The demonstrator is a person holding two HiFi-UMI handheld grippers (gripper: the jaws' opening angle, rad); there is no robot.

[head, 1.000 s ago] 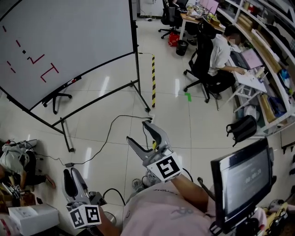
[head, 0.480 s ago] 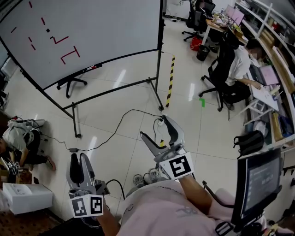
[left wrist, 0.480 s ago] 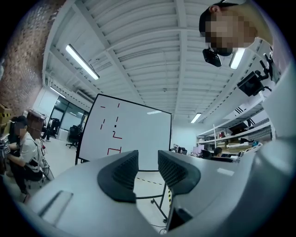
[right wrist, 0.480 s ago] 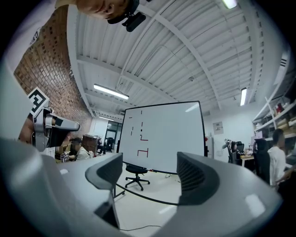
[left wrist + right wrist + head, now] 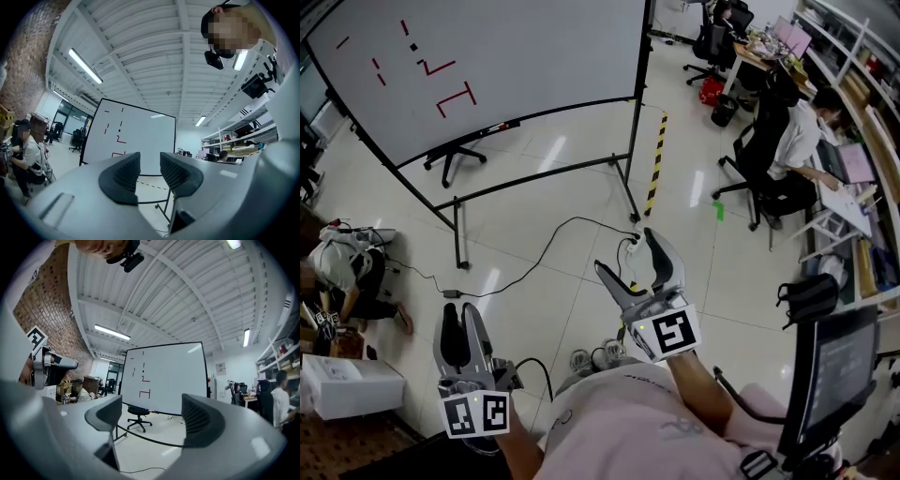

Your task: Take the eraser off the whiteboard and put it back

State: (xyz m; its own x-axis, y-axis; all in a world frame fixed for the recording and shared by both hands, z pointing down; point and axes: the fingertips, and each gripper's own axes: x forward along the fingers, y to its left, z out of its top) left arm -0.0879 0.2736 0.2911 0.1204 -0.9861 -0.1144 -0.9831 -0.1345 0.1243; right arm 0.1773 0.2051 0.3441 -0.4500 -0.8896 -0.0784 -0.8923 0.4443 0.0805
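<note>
Whiteboard (image 5: pixel 516 56) stands well off across the floor in the head view; a small black block high on it among red marks is probably the eraser (image 5: pixel 413 46); left gripper (image 5: pixel 461 314) and right gripper (image 5: pixel 628 253) sit low by the person's body, out of reach of it.

Left gripper view: fingers (image 5: pixel 121 176) slightly parted, nothing between them, aimed at the board.

Right gripper view: fingers (image 5: pixel 199 420) have just been opening; now wide and empty, likely readied for the eraser.

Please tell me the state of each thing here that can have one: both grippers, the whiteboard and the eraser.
Left gripper: open, nothing between its jaws.
Right gripper: wide open, jaws have just been opening, nothing between them.
Whiteboard: upright on its stand, red marks on it.
Eraser: apparently the small dark square, on the board.
</note>
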